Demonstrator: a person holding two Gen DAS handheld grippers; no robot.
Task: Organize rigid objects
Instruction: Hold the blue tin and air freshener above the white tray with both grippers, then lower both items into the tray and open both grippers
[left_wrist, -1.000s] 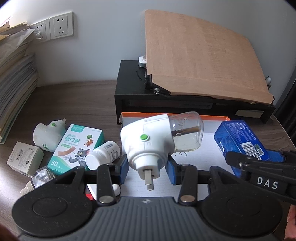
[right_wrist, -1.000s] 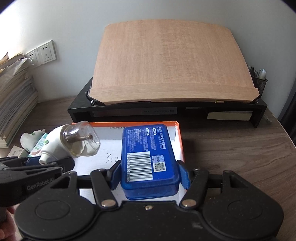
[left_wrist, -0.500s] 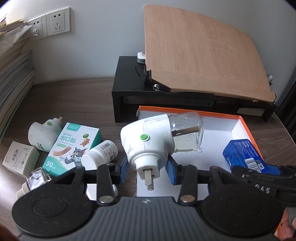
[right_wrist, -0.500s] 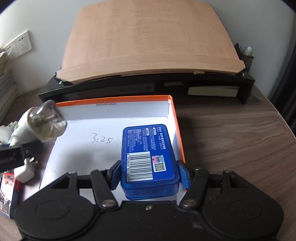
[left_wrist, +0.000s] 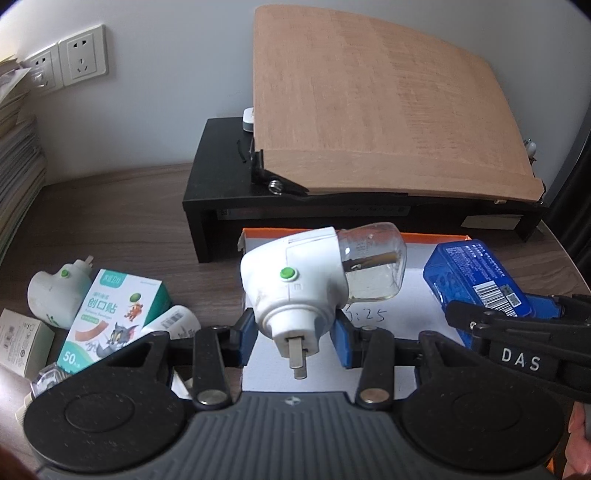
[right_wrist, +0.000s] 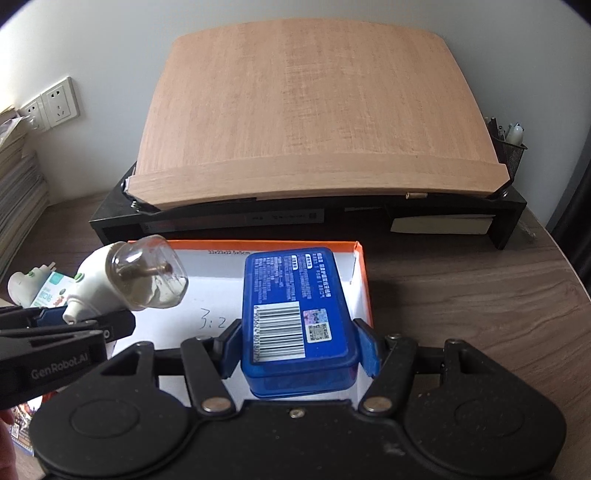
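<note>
Dark wood desk (left_wrist: 122, 221) against a pale wall, with a black riser (right_wrist: 295, 218) at the back carrying a tilted wooden board (right_wrist: 314, 110). In front of the riser sits a shallow orange-edged box (right_wrist: 364, 273) with a white floor.

Both tools hang over that box. The left gripper (left_wrist: 293, 334) pinches a white plug-in vaporizer (left_wrist: 295, 288) by its body, prongs toward the camera, its clear bottle (left_wrist: 373, 269) part full of liquid and pointing away. The right gripper (right_wrist: 297, 349) clamps a blue plastic case (right_wrist: 291, 314) across its short sides, barcode up, near the box's right wall.

Left of the box, on the desk, lie a second vaporizer (left_wrist: 55, 295), a bandage carton (left_wrist: 107, 321), a white pill bottle (left_wrist: 170, 325) and a small white carton (left_wrist: 18, 347).

The vaporizer looks light but front-heavy, and its smooth, rounded shell could twist between the pads; the stiff white body is the right place to hold it, not the bottle, which may crack or unscrew. The case looks rigid and light, with flat sides that take a squeeze well, though its glossy plastic may slide if the grip loosens early.
</note>
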